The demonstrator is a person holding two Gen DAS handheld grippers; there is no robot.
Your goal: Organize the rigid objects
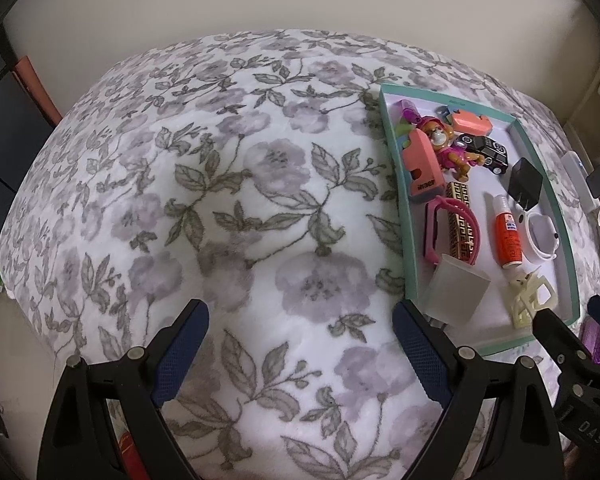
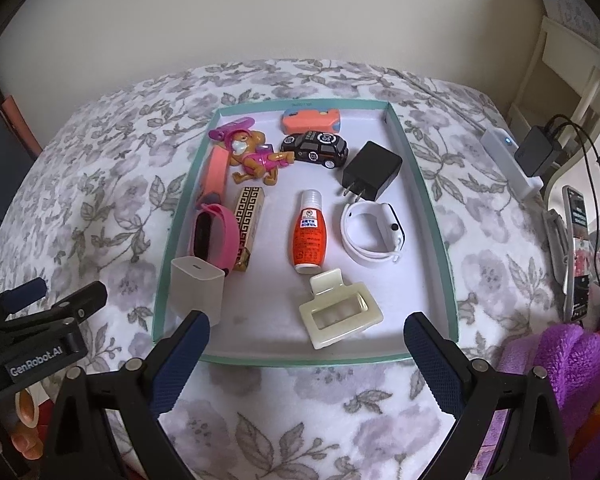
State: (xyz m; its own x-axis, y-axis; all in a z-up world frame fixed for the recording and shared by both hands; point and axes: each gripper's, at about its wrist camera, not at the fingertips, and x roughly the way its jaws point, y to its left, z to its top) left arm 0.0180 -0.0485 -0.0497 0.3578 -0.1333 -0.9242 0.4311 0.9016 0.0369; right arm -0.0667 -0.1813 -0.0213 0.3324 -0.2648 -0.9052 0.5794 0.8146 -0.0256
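We find the left gripper (image 1: 300, 320) spread wide and empty over the bed (image 1: 220, 200). To its right, the teal tray (image 2: 436, 216) holds everything — white charger (image 2: 197, 292) at its near left corner, orange bottle (image 2: 309, 236) mid-tray, cream hair clip (image 2: 340, 312) by the near edge. The right gripper (image 2: 306, 330) hangs there — likewise parted, holding nothing.

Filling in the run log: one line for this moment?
left gripper: open, over floral blanket | right gripper: open, empty, near cream rectangular hair claw | teal-rimmed tray: full

"GenRobot.AI" on left tongs (image 2: 40, 304); "03" on toy car (image 2: 315, 149).
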